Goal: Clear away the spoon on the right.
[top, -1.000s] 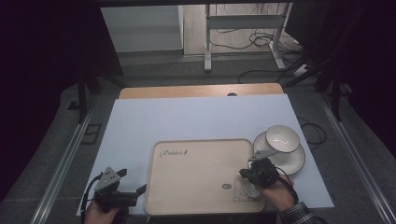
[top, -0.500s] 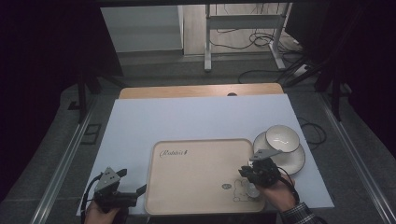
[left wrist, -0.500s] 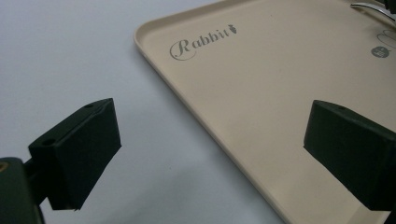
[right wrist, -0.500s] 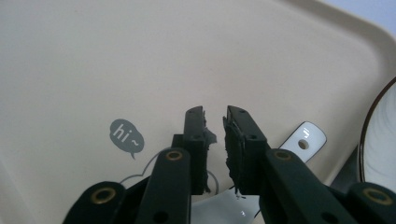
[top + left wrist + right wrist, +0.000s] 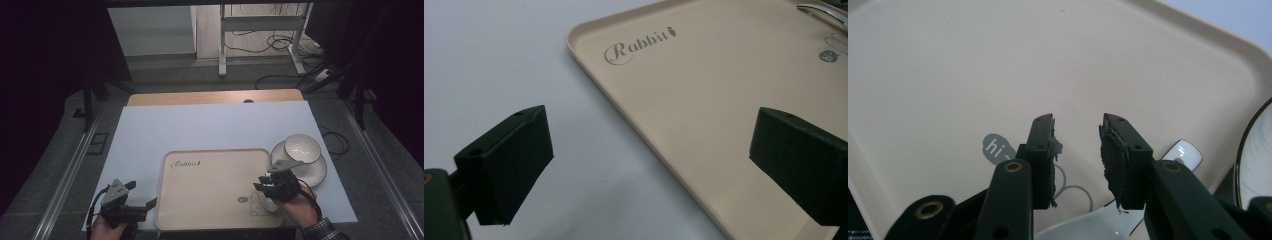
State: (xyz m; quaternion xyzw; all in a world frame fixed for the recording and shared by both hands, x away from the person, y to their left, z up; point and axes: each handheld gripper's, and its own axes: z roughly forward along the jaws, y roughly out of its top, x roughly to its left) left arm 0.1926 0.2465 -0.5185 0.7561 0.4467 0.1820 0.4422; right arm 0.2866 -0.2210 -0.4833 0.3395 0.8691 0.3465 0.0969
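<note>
While the left gripper [image 5: 142,206] rests with jaws wide apart beside the beige tray's [image 5: 210,175] near-left edge, the right gripper [image 5: 1077,150] hovers over a white spoon [image 5: 1128,210] lying on the tray's near-right corner, its jaws having just been opening, nothing clamped between them.

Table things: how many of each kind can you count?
Tray: 1
Bowl: 1
Plate: 1
Spoon: 1
Total: 4
</note>
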